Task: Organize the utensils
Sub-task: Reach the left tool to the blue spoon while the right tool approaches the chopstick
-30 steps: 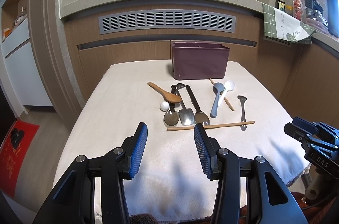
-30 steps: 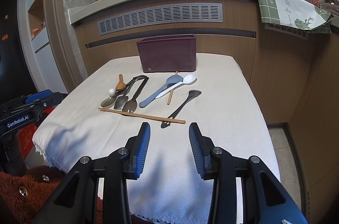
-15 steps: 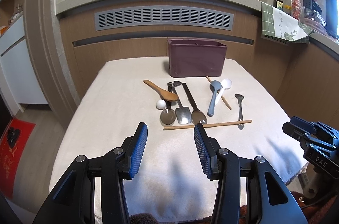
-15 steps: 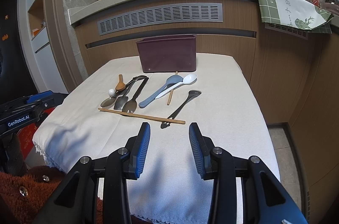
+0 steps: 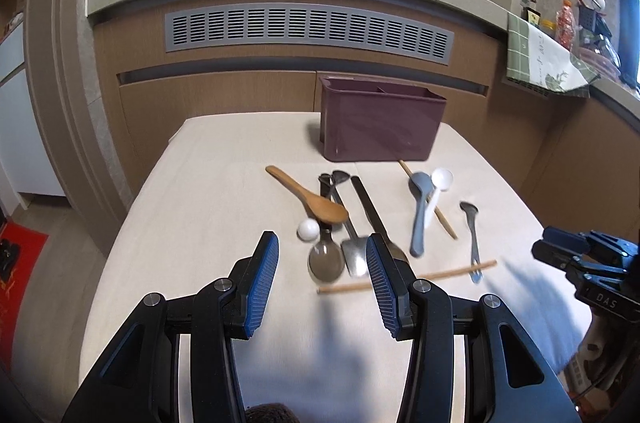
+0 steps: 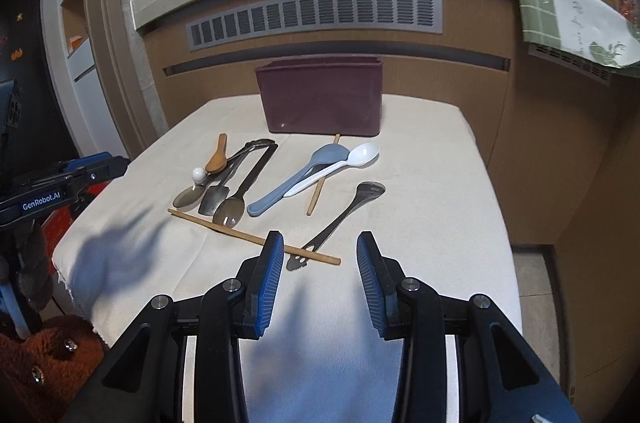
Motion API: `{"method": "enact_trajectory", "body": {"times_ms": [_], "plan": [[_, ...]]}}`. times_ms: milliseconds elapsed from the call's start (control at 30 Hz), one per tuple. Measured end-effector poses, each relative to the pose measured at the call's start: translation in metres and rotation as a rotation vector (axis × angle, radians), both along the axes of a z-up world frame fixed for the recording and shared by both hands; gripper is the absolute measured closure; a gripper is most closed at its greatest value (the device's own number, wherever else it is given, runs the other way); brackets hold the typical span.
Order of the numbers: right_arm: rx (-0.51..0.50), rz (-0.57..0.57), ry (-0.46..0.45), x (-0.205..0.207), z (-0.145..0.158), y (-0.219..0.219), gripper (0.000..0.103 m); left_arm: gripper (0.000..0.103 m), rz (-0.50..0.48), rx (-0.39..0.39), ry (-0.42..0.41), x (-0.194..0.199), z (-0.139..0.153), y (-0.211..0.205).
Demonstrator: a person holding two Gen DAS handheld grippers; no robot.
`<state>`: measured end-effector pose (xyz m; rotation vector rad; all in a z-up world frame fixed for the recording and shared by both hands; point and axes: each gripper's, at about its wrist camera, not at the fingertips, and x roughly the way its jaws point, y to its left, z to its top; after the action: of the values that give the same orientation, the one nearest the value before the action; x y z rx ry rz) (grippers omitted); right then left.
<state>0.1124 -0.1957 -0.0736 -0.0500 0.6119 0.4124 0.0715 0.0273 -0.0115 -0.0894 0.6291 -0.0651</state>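
Left wrist view: left tongs [image 5: 322,281] spread wide, nothing between the pads, hovering over the near part of the cloth-covered worktop [image 5: 200,223]. Just ahead, between the fingertips: a metal spoon [image 5: 326,263] and a small metal spatula [image 5: 354,257]. The right fingertip overlaps a dark slotted spoon [image 5: 374,213]. A wooden spoon [image 5: 310,197] lies ahead and slightly left, a white ball [image 5: 308,230] touching its bowl end. Ahead right: a grey-blue spoon [image 5: 418,211] over a white spoon [image 5: 440,181], then a thin dark spoon [image 5: 472,239]. A chopstick [image 5: 452,271] lies crosswise just past the right fingertip. The maroon utensil bin [image 5: 380,127] stands well ahead. The right tongs [image 5: 584,259] show far right; gap not readable here.

Right wrist view: right tongs [image 6: 320,277] spread, holding nothing. The chopstick [image 6: 224,225] ends between the fingertips, crossing the thin dark spoon [image 6: 340,215]. The other utensils lie ahead left; the utensil bin [image 6: 320,95] sits beyond them.
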Motion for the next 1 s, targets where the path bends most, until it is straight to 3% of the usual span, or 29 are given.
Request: {"method": "enact_trajectory", "body": {"times_ms": [300,500,633,800,1000], "plan": [[-0.001,-0.011,0.099,0.085,-0.008,0.017,0.066,0.056,0.049,-0.072,0.028,0.051,-0.007,0.012],[-0.028,-0.006,0.177,0.140,-0.021,0.042,0.068,0.056,0.070,-0.076,0.032,0.077,-0.010,0.018],[-0.018,-0.020,0.210,0.165,-0.024,0.054,0.075,0.056,0.049,-0.078,0.038,0.089,-0.011,0.014],[-0.052,-0.003,0.158,0.171,-0.017,0.057,0.077,0.056,-0.119,-0.082,0.094,0.116,-0.020,-0.019],[-0.036,-0.136,0.138,0.169,-0.006,0.005,0.077,0.056,-0.293,-0.057,0.198,0.149,-0.038,-0.070]]}}
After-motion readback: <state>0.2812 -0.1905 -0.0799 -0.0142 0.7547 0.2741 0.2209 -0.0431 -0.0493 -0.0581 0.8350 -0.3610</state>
